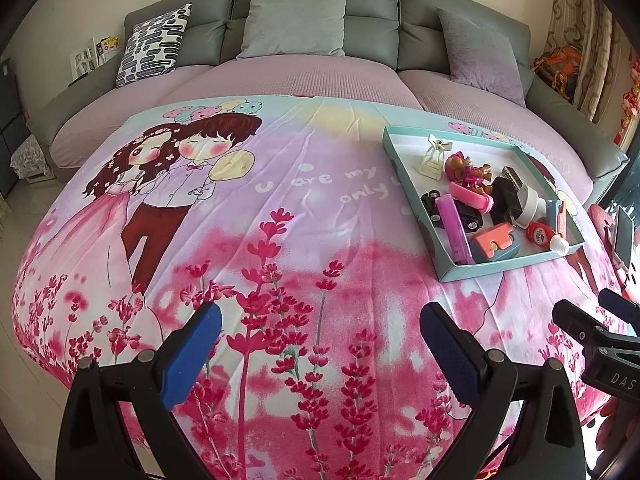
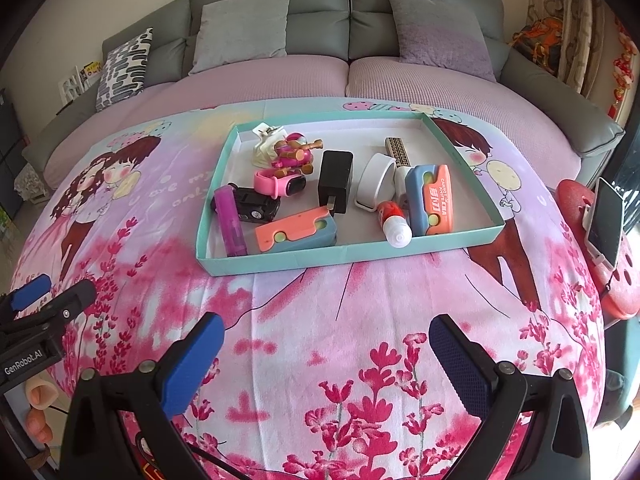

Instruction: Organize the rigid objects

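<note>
Both claws hung spread wide and empty over the flowered cloth on the worktop: the right claw (image 2: 326, 364) low at the near edge, the left claw (image 1: 320, 350) off to its left, likewise holding nothing. Straight ahead of the right claw, and well apart from it, sat the teal tray (image 2: 280, 258), its long side running across the view. From the left claw that same tray (image 1: 448, 268) lay ahead and off to the right, so the right hand looked the nearer one. Every small hard item in view was lying inside the tray: a purple tube (image 2: 230, 220) at the left wall, a black toy car (image 2: 256, 206) touching it, a pink watch (image 2: 276, 182), a black charger (image 2: 335, 180), an orange-and-blue toy knife (image 2: 296, 232) along the near wall, a red-and-white tube (image 2: 394, 224), a second toy knife (image 2: 432, 200). Nothing loose showed on the cloth; that fits a tray just filled or one waiting to be emptied.
</note>
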A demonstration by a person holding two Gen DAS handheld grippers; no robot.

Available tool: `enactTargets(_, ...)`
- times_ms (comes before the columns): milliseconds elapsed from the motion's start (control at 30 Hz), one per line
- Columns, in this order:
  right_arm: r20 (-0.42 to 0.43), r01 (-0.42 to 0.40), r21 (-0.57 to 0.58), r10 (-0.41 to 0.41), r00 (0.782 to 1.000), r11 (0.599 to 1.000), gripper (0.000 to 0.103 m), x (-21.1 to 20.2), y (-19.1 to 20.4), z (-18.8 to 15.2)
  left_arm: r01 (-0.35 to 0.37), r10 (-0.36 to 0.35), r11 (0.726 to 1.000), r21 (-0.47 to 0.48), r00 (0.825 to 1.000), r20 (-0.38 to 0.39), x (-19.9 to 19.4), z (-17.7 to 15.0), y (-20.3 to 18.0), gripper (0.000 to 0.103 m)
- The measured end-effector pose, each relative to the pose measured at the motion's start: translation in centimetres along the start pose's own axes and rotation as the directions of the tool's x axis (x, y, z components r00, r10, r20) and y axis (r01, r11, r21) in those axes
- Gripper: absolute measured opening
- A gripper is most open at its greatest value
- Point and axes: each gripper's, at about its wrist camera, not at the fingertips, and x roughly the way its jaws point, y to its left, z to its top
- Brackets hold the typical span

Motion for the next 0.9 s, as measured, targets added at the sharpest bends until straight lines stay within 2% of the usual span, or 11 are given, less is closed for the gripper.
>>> enactTargets(467, -0.012, 0.001, -0.007, -0.001, 1.000, 1.000, 0.103, 0.38, 0.13, -0.07, 0.004, -0.004, 1.000, -0.017, 1.000, -0.009, 0.24, 0.05, 0.27, 0.099)
enactTargets(900, -0.010, 0.004, -0.003, -0.004, 1.000, 1.000, 0.103, 0.28, 0.10, -0.07, -0.024, 0.024, 0.999, -0.024, 1.000, -0.020, 0.51, 0.02, 0.41, 0.099)
